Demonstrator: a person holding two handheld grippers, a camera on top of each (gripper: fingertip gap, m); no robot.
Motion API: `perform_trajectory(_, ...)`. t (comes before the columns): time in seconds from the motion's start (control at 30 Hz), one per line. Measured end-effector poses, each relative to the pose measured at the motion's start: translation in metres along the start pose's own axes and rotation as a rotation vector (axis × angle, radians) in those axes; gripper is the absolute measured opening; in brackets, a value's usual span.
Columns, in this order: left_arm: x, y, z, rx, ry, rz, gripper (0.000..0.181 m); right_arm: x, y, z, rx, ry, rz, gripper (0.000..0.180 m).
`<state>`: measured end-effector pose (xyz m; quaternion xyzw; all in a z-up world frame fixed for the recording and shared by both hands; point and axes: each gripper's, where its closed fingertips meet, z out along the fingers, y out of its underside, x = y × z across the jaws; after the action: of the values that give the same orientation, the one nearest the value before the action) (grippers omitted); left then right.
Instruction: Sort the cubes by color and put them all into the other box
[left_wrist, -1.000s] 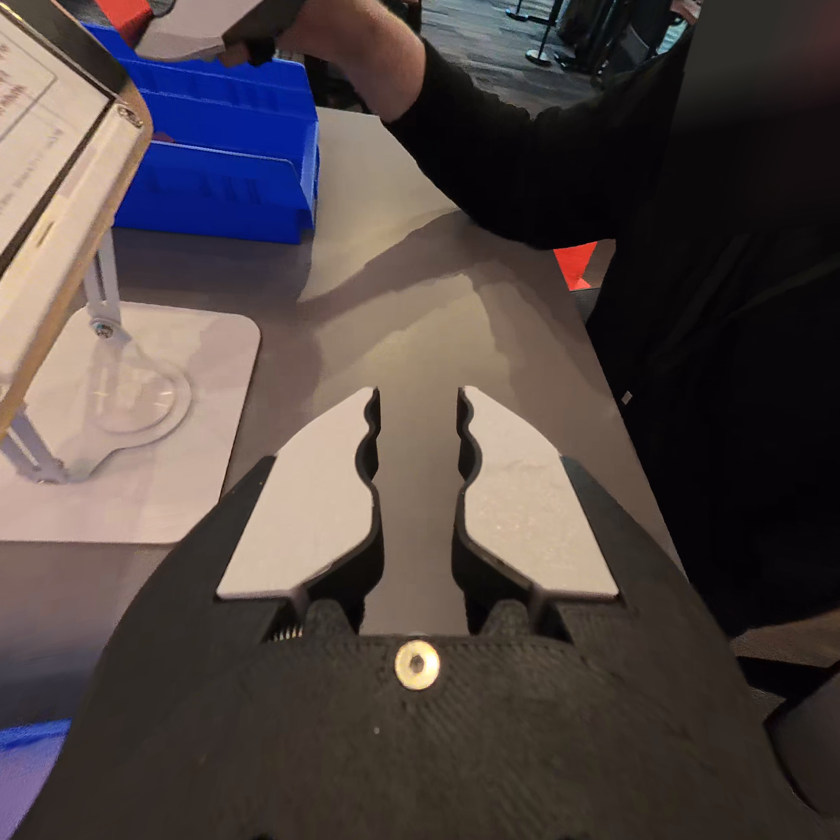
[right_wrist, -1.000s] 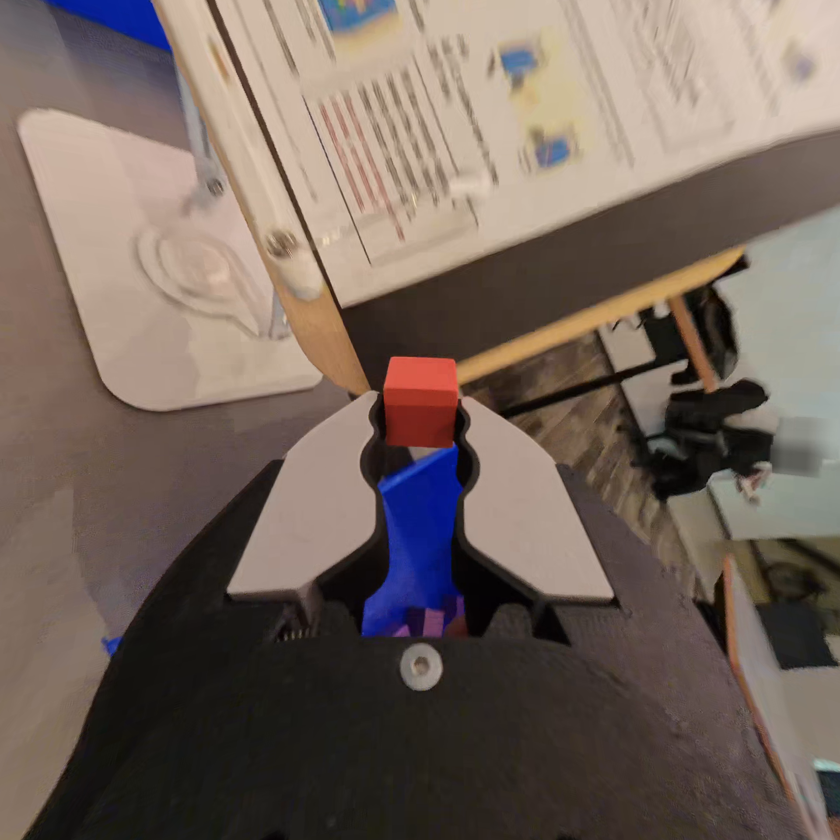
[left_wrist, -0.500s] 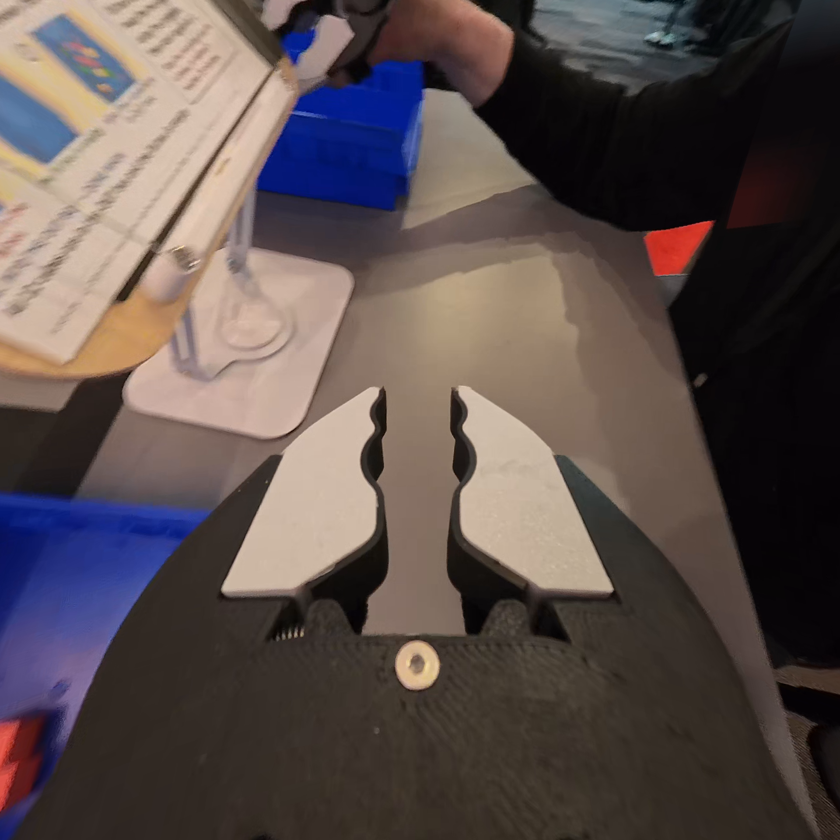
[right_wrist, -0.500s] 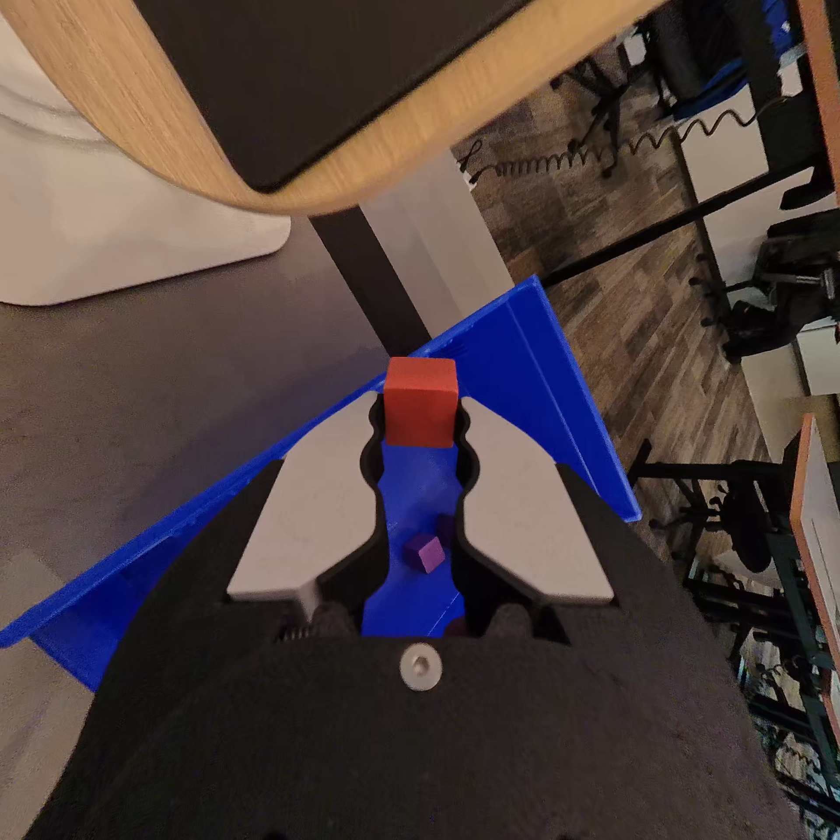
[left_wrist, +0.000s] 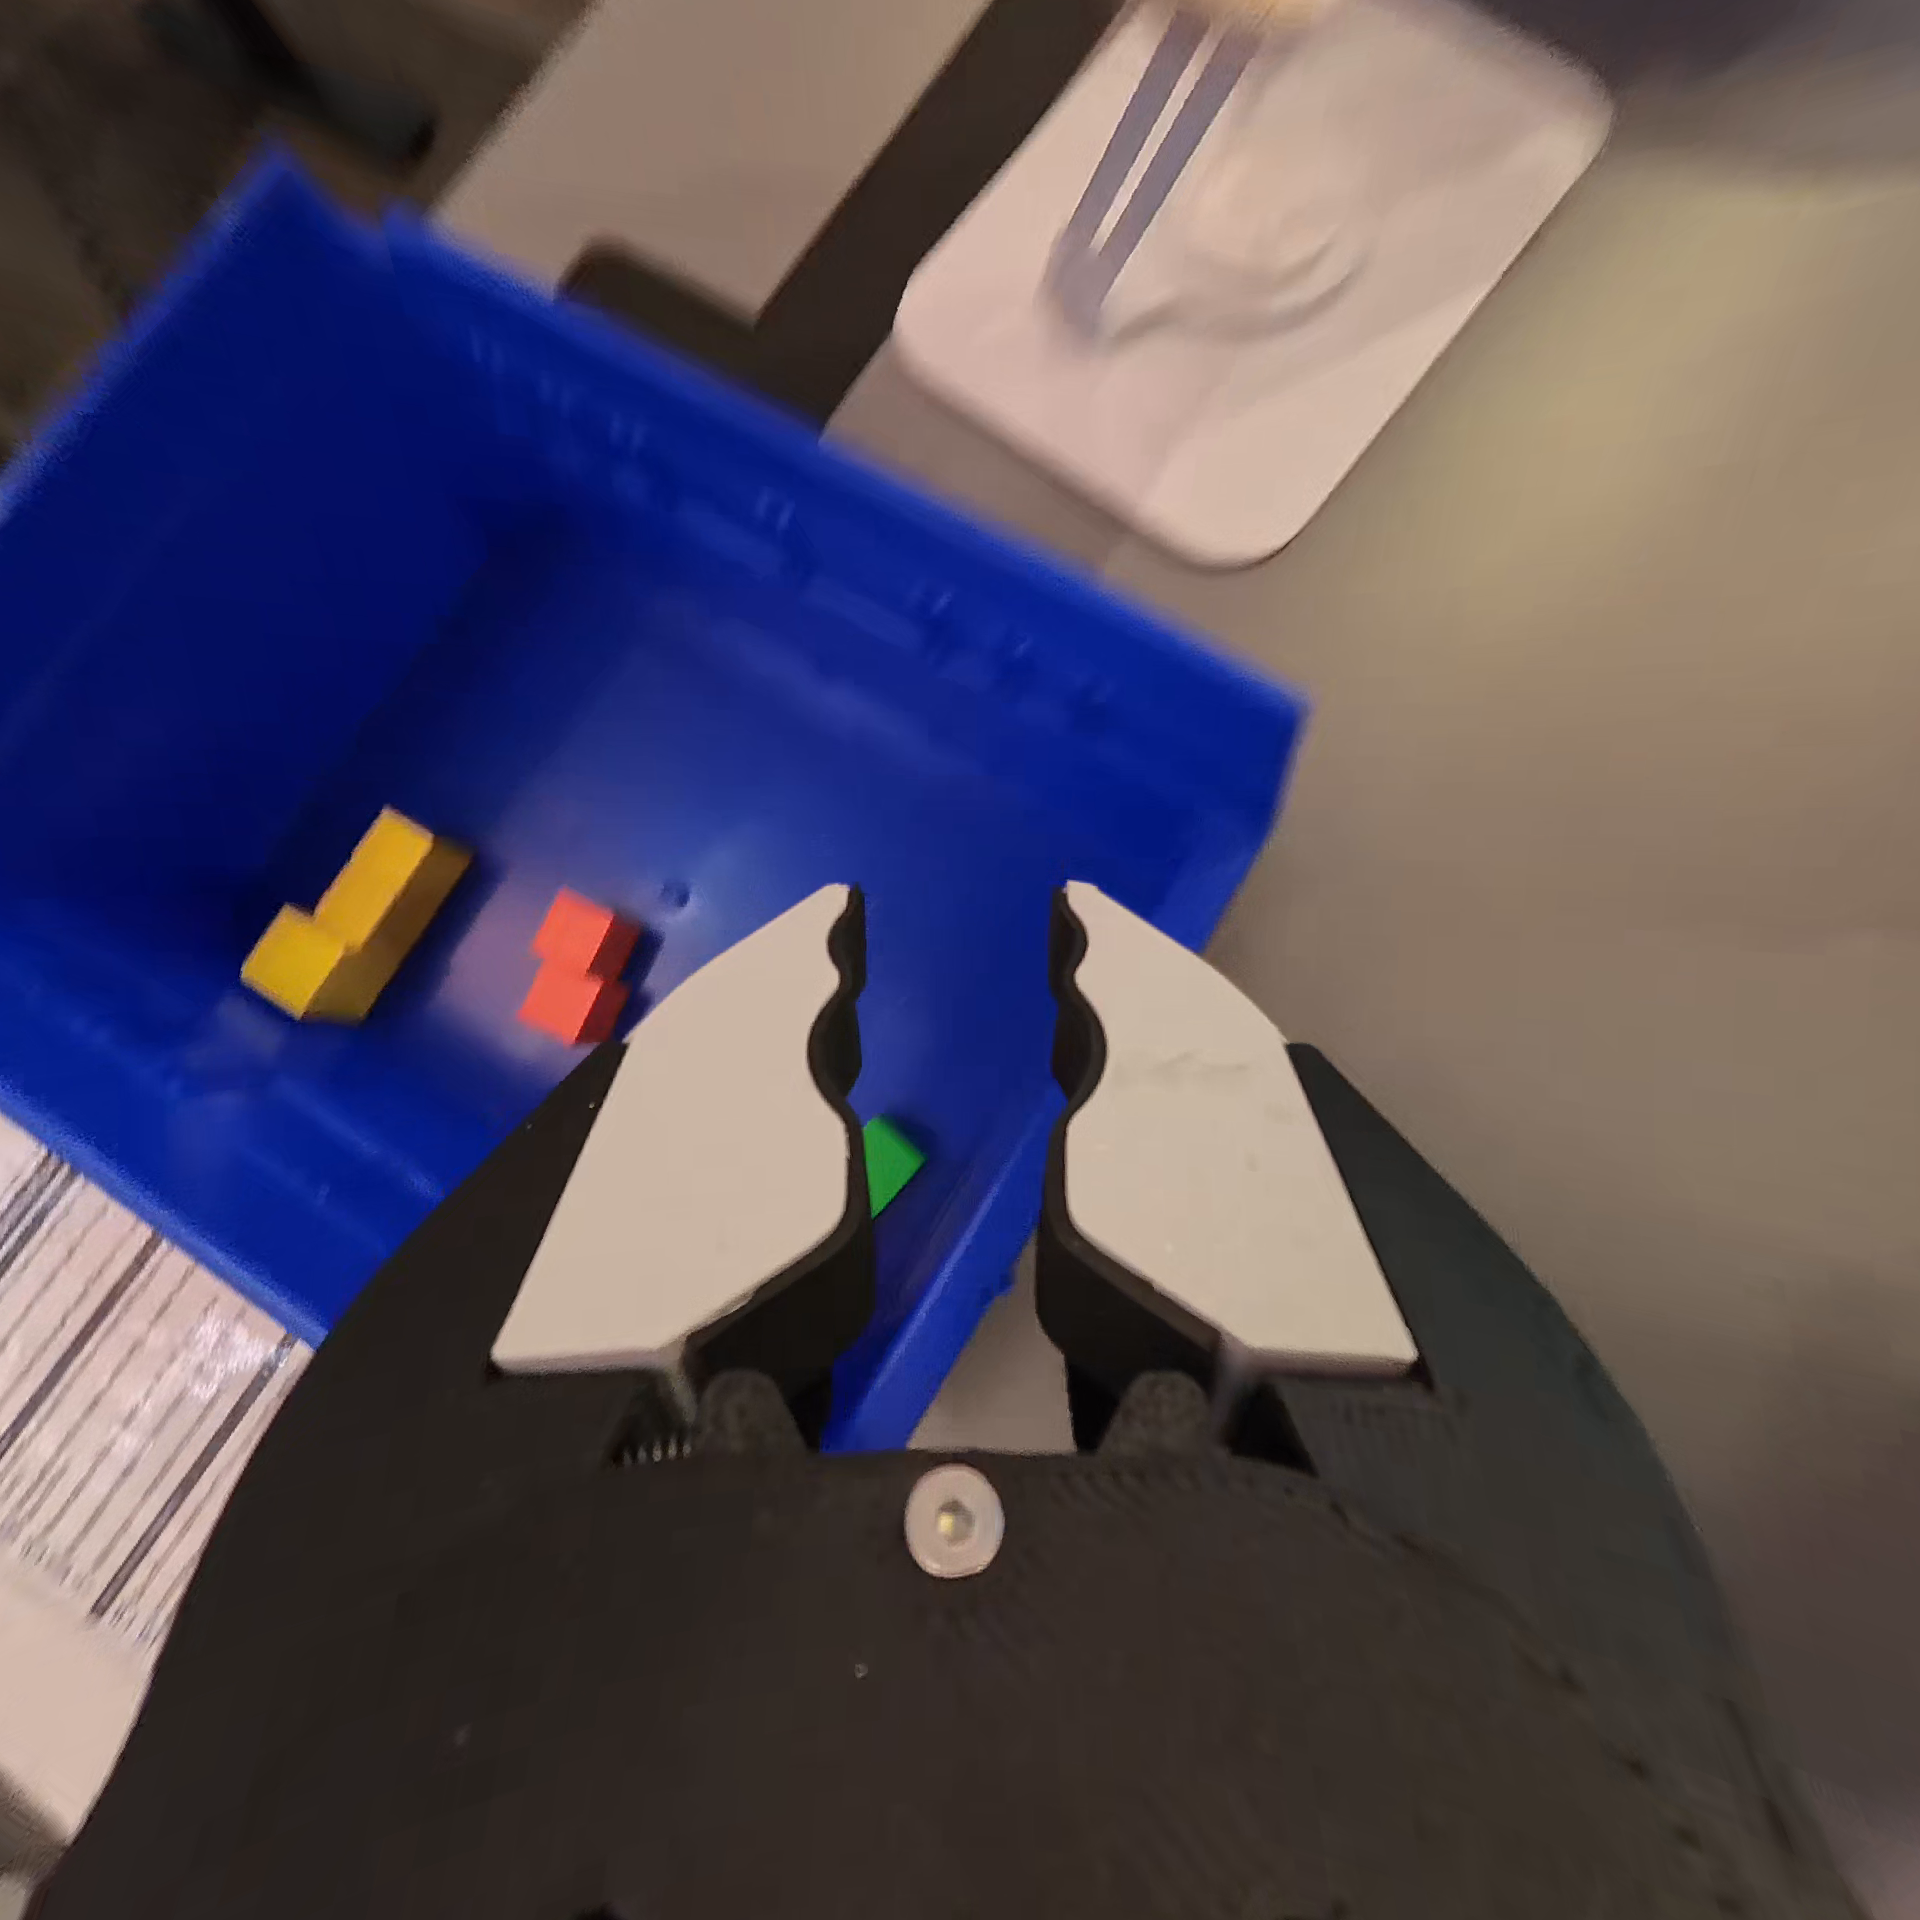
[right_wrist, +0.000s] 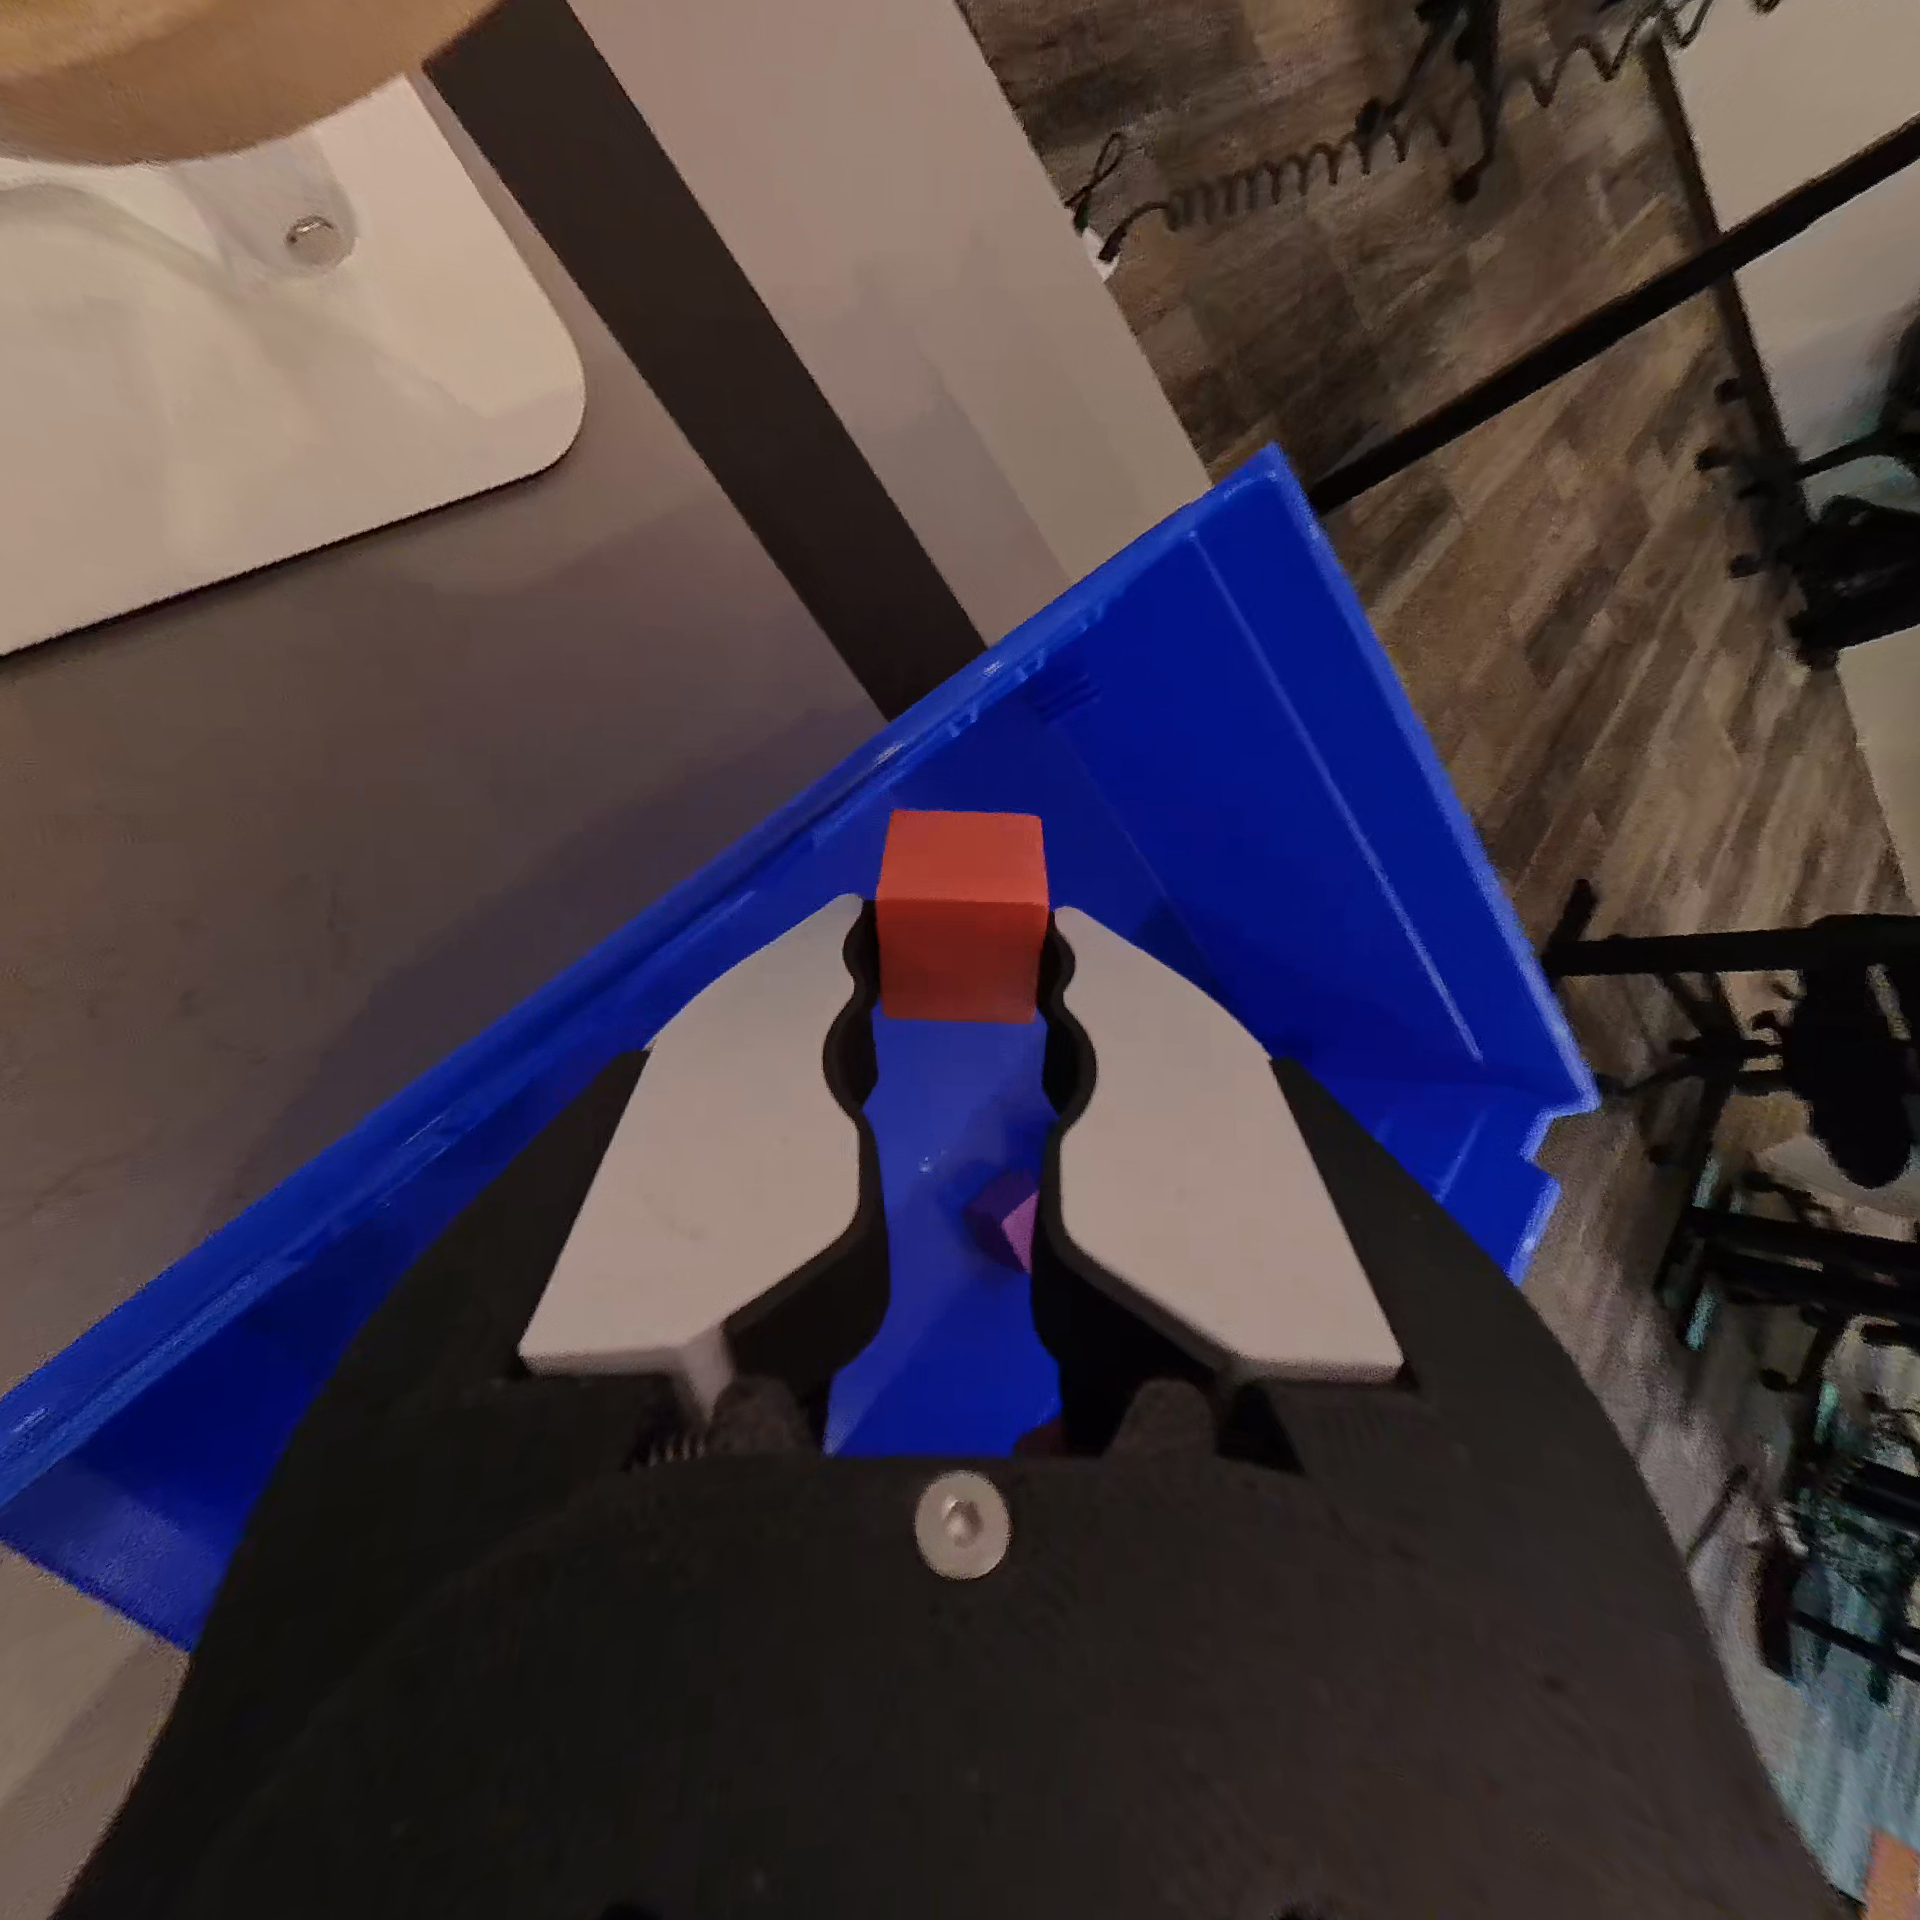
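In the left wrist view a blue box (left_wrist: 665, 540) holds grouped cubes: yellow cubes (left_wrist: 353, 920) at the left, red cubes (left_wrist: 577, 966) in the middle and a green cube (left_wrist: 888, 1164) partly hidden behind my left finger. My left gripper (left_wrist: 956, 904) is open and empty, above the box's right corner. In the right wrist view my right gripper (right_wrist: 958, 914) is shut on a red cube (right_wrist: 958, 914) and holds it above the inside of the blue box (right_wrist: 1299, 790). A purple cube (right_wrist: 1003, 1221) lies on the box floor below.
A white stand base (left_wrist: 1247, 312) sits on the grey table (left_wrist: 1558, 935) beyond the box; it also shows in the right wrist view (right_wrist: 260, 416). A striped white surface (left_wrist: 104, 1382) lies at the lower left. The table edge and wood floor (right_wrist: 1507, 416) lie behind the box.
My left gripper has swung left from the bare table to over the blue box, still open. My right gripper, still holding the red cube, has moved down over the box.
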<state>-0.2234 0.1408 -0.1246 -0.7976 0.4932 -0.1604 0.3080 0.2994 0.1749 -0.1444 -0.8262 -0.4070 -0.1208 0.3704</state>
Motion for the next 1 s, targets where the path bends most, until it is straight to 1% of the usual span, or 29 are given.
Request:
perform_trajectory(0.03,-0.005,0.005,0.005,-0.023,-0.013,-0.006,0.033,-0.002,0.003,0.001,-0.017,-0.022,0.014,0.029)
perform_trajectory(0.13,-0.02,0.018,0.023,-0.104,-0.045,-0.019,0.034,0.0,0.008,0.004,-0.036,-0.015,0.014,0.029)
perform_trajectory(0.2,-0.033,0.028,0.034,-0.191,-0.099,-0.007,0.034,0.0,0.01,0.006,-0.042,-0.017,0.025,0.029)
perform_trajectory(0.27,-0.042,0.034,0.044,-0.26,-0.137,0.015,0.041,0.001,0.008,0.005,-0.028,-0.019,0.032,0.029)
perform_trajectory(0.33,-0.055,0.039,0.049,-0.333,-0.192,0.044,0.043,0.003,0.007,0.005,-0.018,-0.014,0.055,0.029)
perform_trajectory(0.37,-0.059,0.04,0.052,-0.347,-0.197,0.042,0.047,0.004,0.007,0.005,-0.008,-0.008,0.076,0.029)
perform_trajectory(0.4,-0.062,0.039,0.054,-0.352,-0.204,0.035,0.048,0.005,0.009,0.006,-0.017,-0.013,0.104,0.029)
perform_trajectory(0.43,-0.068,0.041,0.054,-0.371,-0.22,0.036,0.048,0.007,0.013,0.008,-0.043,-0.014,0.124,0.034)
perform_trajectory(0.47,-0.072,0.043,0.054,-0.395,-0.233,0.041,0.052,0.01,0.018,0.01,-0.068,0.004,0.134,0.051)
perform_trajectory(0.5,-0.077,0.044,0.054,-0.402,-0.248,0.045,0.054,0.015,0.018,0.01,-0.062,0.028,0.135,0.056)
perform_trajectory(0.6,-0.09,0.051,0.05,-0.466,-0.299,0.081,0.055,0.021,0.01,0.003,-0.008,0.027,0.182,0.06)
perform_trajectory(0.73,-0.1,0.072,0.048,-0.611,-0.312,0.139,0.057,0.023,0.004,-0.006,0.02,0.039,0.174,0.056)
perform_trajectory(0.8,-0.107,0.081,0.05,-0.68,-0.321,0.183,0.058,0.021,0.0,-0.008,0.03,0.04,0.16,0.051)
perform_trajectory(0.93,-0.122,0.084,0.056,-0.754,-0.338,0.232,0.058,0.016,-0.009,-0.011,0.051,0.045,0.127,0.047)
perform_trajectory(1.0,-0.128,0.085,0.059,-0.811,-0.338,0.296,0.055,0.015,-0.013,-0.013,0.06,0.047,0.121,0.045)
